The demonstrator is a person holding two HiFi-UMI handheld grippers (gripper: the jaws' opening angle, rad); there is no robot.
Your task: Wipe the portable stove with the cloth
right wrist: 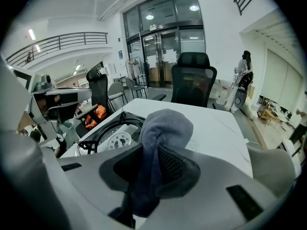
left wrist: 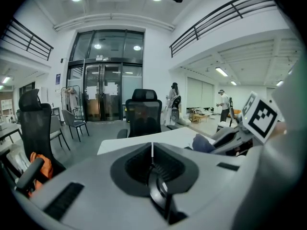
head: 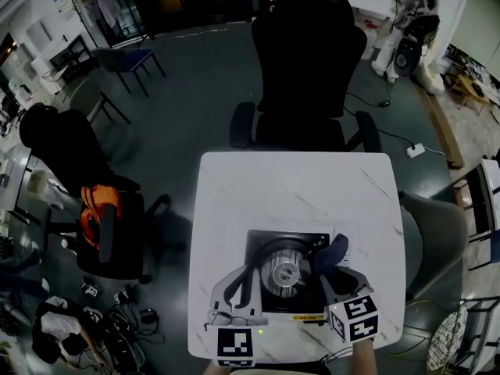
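Observation:
The portable stove is black with a round silver burner and sits near the front edge of the white marble table. My right gripper hovers over the stove's right side, shut on a grey-blue cloth. In the right gripper view the cloth bulges out past the right gripper, with the stove just left of it. My left gripper is at the stove's left edge. In the left gripper view the left gripper has its jaws together with nothing between them, and the cloth shows to the right.
A black office chair stands against the table's far edge. Another black chair with an orange item is on the floor to the left, with cables below it. A person stands far back right.

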